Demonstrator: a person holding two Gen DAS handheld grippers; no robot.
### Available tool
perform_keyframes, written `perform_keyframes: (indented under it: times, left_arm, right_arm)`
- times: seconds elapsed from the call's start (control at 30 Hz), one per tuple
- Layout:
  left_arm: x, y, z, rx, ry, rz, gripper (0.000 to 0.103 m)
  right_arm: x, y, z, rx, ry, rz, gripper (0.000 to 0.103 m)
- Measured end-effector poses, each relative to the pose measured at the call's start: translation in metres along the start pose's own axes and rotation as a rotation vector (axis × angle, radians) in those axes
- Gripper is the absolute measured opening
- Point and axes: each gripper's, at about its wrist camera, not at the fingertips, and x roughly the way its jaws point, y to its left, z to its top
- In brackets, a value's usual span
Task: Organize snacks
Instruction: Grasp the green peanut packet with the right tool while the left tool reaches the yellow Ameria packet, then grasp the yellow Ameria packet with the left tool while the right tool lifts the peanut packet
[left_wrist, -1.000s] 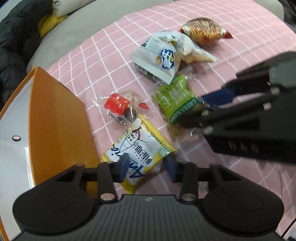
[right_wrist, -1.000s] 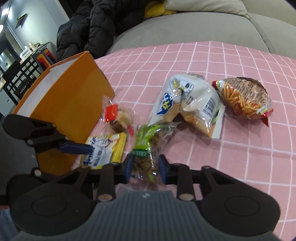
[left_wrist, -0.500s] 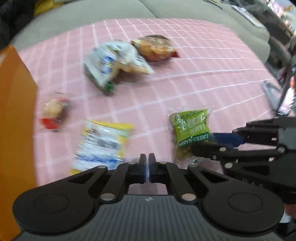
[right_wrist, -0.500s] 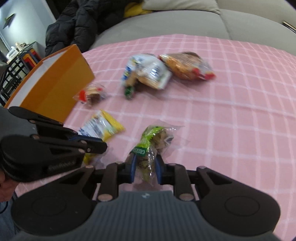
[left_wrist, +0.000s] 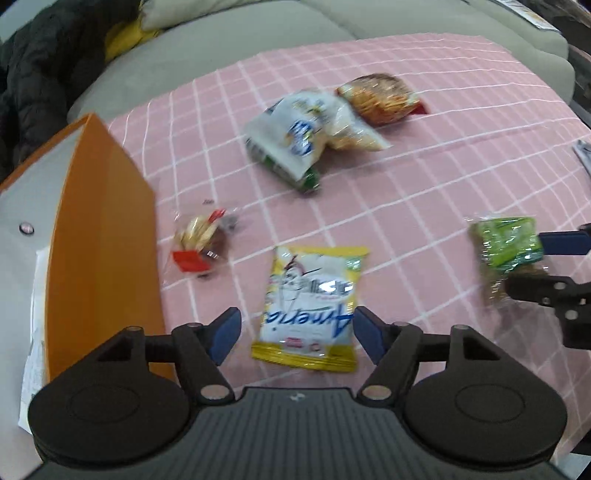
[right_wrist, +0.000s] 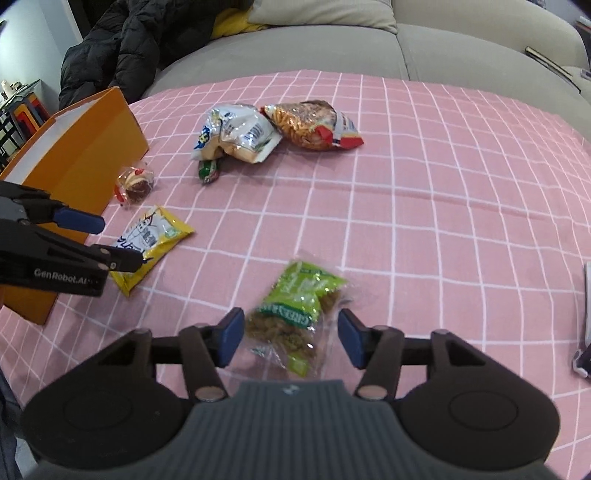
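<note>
My left gripper (left_wrist: 295, 332) is open, its jaws on either side of a yellow and white snack packet (left_wrist: 310, 306) lying on the pink checked cloth. My right gripper (right_wrist: 291, 338) is open, with a green raisin packet (right_wrist: 295, 306) lying between its fingers on the cloth. The green packet also shows at the right of the left wrist view (left_wrist: 506, 243). A small clear-wrapped cake with a red tag (left_wrist: 201, 240) lies by the orange box (left_wrist: 103, 236). A white chip bag (left_wrist: 299, 136) and an orange-red noodle snack bag (left_wrist: 380, 98) lie farther back.
The orange box (right_wrist: 77, 158) stands open at the left edge of the cloth. A grey sofa (right_wrist: 332, 48) with a black jacket (right_wrist: 125, 40) lies behind. A flat grey object (right_wrist: 585, 317) rests at the far right edge.
Both grippers have opened. The right one has let go of the green raisin packet, which now lies on the cloth. The left gripper has moved over the yellow packet.
</note>
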Motion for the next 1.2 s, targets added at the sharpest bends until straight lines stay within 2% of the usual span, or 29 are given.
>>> perform_keyframes:
  times: [0.07, 0.27, 0.37, 0.57, 0.67, 0.8, 0.97, 1.2]
  left_arm:
    - [0.007, 0.003, 0.0, -0.013, 0.024, 0.004, 0.084]
    - [0.019, 0.0, 0.003, -0.058, 0.035, -0.081, 0.085]
    - [0.026, -0.006, 0.004, -0.039, 0.029, -0.061, 0.09]
    - [0.029, 0.001, 0.008, -0.102, 0.014, -0.072, 0.09]
    - [0.028, 0.0, 0.007, -0.095, 0.007, -0.081, 0.083]
    - [0.024, -0.002, 0.006, -0.104, 0.003, -0.097, 0.061]
    - [0.022, -0.008, 0.004, -0.114, -0.001, -0.085, 0.06]
    - [0.009, -0.008, -0.001, -0.141, -0.015, -0.095, 0.06]
  right_arm:
    - [0.004, 0.003, 0.002, 0.005, 0.002, -0.025, 0.059]
    - [0.01, 0.006, 0.008, 0.014, -0.007, -0.04, 0.059]
    - [0.012, 0.008, 0.009, -0.001, -0.012, -0.052, 0.059]
    - [0.018, 0.013, 0.008, -0.059, -0.003, -0.068, 0.057]
    - [0.019, 0.015, 0.006, -0.084, 0.0, -0.077, 0.055]
    - [0.019, 0.018, 0.005, -0.118, -0.002, -0.096, 0.052]
    - [0.018, 0.022, 0.006, -0.148, 0.003, -0.108, 0.047]
    - [0.009, 0.018, 0.006, -0.114, 0.022, -0.078, 0.037]
